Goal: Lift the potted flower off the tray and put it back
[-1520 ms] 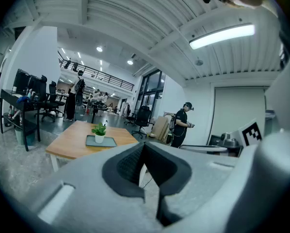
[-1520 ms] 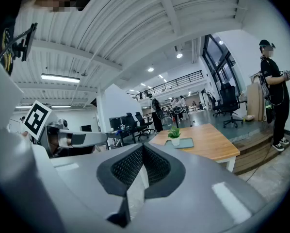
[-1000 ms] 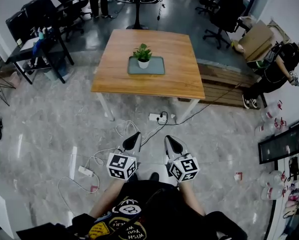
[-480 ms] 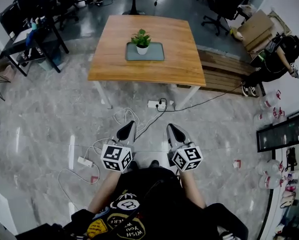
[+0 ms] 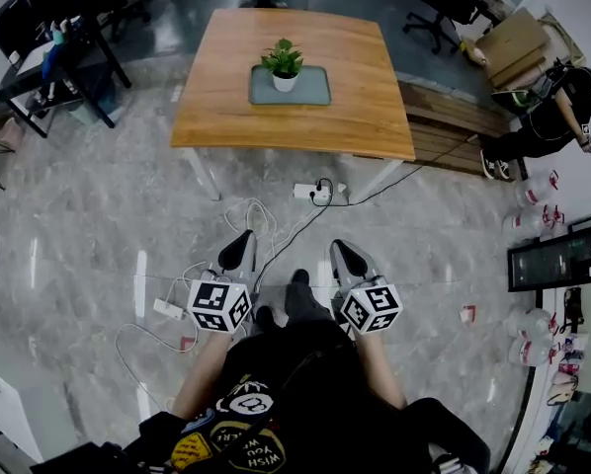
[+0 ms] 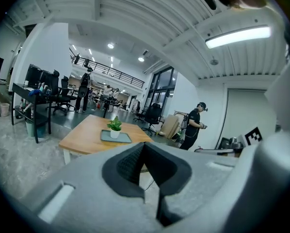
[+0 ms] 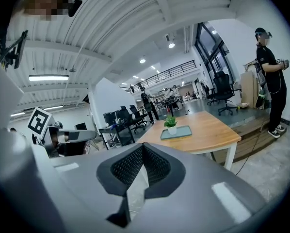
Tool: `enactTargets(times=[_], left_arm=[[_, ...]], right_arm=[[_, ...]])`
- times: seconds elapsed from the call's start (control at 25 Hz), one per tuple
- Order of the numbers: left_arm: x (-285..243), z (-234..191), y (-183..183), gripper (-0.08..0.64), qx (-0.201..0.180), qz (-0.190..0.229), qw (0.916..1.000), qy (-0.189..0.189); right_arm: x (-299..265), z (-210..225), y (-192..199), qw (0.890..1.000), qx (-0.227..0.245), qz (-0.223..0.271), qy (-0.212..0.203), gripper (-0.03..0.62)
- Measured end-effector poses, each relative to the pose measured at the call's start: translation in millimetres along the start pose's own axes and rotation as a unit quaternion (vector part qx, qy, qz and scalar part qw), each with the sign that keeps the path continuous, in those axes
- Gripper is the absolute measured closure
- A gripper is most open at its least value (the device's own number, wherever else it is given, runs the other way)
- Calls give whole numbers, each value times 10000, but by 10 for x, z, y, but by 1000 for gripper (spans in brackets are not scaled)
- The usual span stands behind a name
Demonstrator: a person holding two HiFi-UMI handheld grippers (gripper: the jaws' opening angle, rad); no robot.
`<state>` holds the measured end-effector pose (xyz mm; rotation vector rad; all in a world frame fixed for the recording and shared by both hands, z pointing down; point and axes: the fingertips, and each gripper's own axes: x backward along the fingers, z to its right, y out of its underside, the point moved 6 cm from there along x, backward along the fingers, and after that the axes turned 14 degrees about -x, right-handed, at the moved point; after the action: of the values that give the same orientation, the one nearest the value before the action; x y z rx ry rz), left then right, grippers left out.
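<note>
— Square wooden table [image 5: 365, 117]: findings?
— Green potted flower [image 5: 284, 64] in white pot sits on flat grey tray [image 5: 315, 94], far ahead, midway between my left gripper [image 5: 238, 250] and right gripper [image 5: 347, 258]; both closed, empty.

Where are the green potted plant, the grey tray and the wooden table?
Green plant in white pot [image 5: 283, 59]: head view, on its leaves.
Flat grey tray [image 5: 315, 87]: head view, bare right side.
Wooden table [image 5: 367, 118]: head view, bare top.
</note>
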<state>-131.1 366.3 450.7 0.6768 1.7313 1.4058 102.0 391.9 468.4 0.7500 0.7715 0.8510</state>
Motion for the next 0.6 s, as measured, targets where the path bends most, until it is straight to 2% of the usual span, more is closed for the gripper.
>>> enactTargets(times=[0.16, 0.4, 0.6], left_arm=[[-432, -81, -118, 561, -33, 2, 10000, -2], [-1212, -78, -427, 563, -244, 74, 9997, 34], [-1660, -135, -509, 561, -310, 0, 9995, -61]], right_arm=[[-345, 229, -206, 10000, -2, -18, -69, 591], [-881, 639, -661, 9992, -24, -29, -402, 591], [-1327, 965, -883, 9984, -110, -183, -519, 591]])
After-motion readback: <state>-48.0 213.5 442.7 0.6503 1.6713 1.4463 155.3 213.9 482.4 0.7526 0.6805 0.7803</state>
